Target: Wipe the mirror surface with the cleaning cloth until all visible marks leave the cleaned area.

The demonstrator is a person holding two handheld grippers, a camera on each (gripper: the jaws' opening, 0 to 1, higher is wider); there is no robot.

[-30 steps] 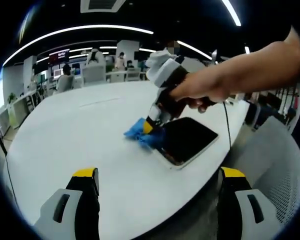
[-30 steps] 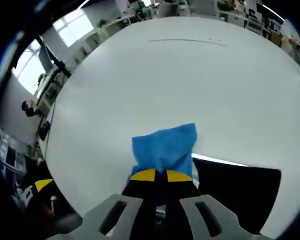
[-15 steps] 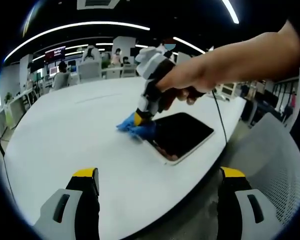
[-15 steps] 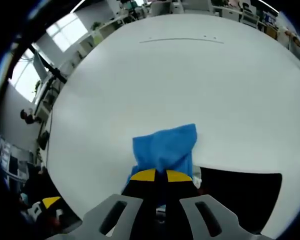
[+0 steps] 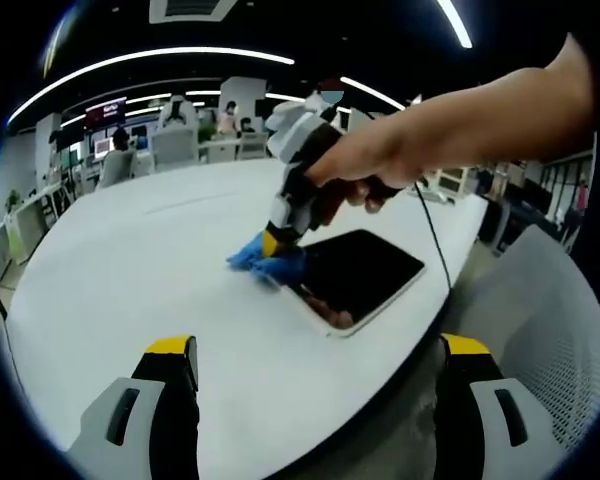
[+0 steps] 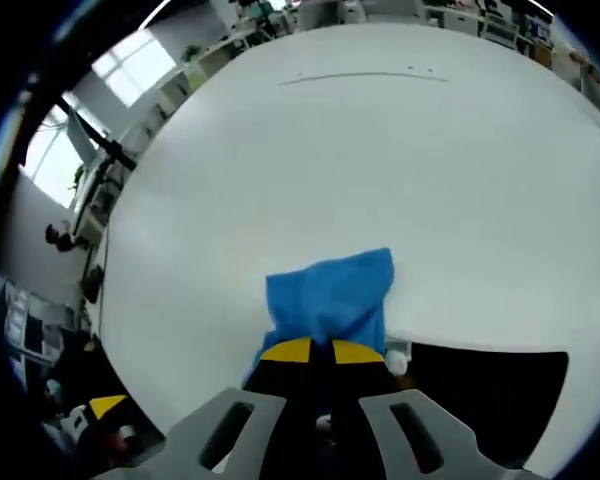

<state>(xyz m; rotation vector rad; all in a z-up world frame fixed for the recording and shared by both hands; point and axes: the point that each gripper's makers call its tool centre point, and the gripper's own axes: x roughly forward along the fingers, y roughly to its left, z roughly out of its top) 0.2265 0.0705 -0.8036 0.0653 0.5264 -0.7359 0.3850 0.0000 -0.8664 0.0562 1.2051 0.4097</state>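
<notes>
A rectangular mirror with a white rim lies flat on the white table, its face dark. My right gripper, held by a hand, is shut on a blue cleaning cloth at the mirror's far-left corner. In the right gripper view the cloth spreads forward from the closed yellow-tipped jaws of the right gripper, mostly on the table, with the mirror dark at lower right. My left gripper stands open near the table's front edge, holding nothing.
The table is broad and rounded, with a thin seam across its far side. A cable runs off the table's right edge. A grey mesh chair stands at right. Desks and people fill the office behind.
The right gripper with the cloth has slid a little left along the mirror's corner. The left gripper has stayed open in place.
</notes>
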